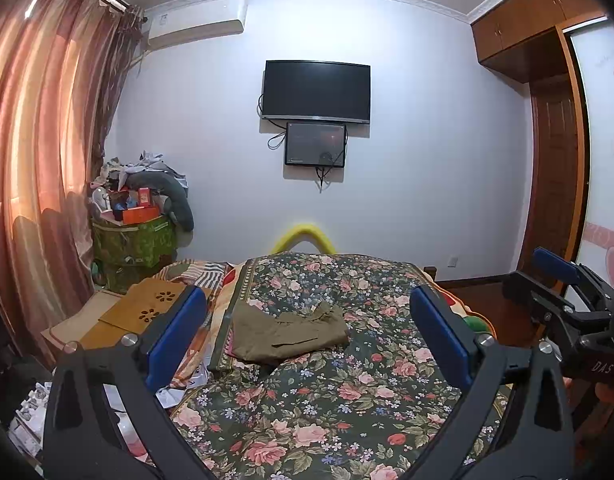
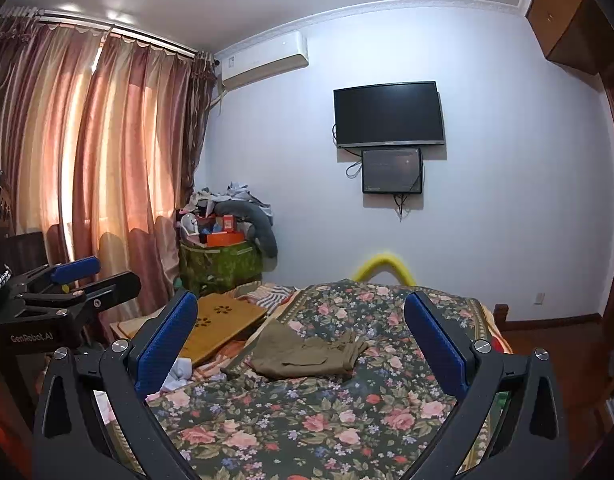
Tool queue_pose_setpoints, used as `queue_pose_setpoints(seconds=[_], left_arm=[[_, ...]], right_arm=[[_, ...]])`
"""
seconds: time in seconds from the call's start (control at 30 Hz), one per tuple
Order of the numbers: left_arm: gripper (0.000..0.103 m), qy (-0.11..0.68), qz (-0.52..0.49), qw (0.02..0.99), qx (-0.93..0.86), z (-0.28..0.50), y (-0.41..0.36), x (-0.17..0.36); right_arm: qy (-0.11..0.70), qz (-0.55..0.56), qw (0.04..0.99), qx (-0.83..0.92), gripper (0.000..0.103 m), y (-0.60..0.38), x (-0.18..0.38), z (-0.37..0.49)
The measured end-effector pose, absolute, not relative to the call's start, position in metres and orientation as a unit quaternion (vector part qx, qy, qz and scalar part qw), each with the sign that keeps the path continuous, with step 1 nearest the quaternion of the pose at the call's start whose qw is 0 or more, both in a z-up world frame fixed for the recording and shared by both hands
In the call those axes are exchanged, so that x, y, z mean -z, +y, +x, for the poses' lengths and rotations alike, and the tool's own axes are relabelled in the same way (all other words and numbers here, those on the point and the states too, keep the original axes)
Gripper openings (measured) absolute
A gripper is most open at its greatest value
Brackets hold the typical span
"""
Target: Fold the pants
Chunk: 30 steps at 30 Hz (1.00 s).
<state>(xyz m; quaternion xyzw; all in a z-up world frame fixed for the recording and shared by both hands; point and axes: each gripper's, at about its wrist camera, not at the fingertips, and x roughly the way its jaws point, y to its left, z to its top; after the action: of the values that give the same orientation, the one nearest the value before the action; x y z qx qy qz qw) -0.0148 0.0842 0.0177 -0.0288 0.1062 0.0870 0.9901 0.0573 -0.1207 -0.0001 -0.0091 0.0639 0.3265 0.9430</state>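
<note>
Olive-green pants [image 1: 289, 332] lie folded in a compact bundle on the floral bedspread [image 1: 327, 408], toward the far half of the bed. They also show in the right wrist view [image 2: 307, 354]. My left gripper [image 1: 307, 336] is open and empty, held above the near part of the bed, well short of the pants. My right gripper [image 2: 303, 344] is open and empty too, beside the left one. The right gripper shows at the right edge of the left wrist view [image 1: 563, 280], and the left gripper shows at the left edge of the right wrist view [image 2: 71, 280].
A wooden lap tray [image 2: 223, 328] lies on the bed's left side. A green box piled with clutter [image 2: 221, 256] stands in the corner by the curtains [image 2: 87, 168]. A yellow padded rail [image 2: 383, 266] marks the bed's far end. A wardrobe [image 1: 555, 128] stands on the right.
</note>
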Motion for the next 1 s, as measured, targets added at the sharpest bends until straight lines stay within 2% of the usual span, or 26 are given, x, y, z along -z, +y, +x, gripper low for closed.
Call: queue_pose_setpoints(seconds=[1.0], left_arm=[[0.103,0.118,-0.037,0.989,-0.077,-0.0094,0.0849,-0.0138]], right_arm=[[0.073,-0.002,0.945,-0.320,0.103,-0.1255,-0.0058,0.0543]])
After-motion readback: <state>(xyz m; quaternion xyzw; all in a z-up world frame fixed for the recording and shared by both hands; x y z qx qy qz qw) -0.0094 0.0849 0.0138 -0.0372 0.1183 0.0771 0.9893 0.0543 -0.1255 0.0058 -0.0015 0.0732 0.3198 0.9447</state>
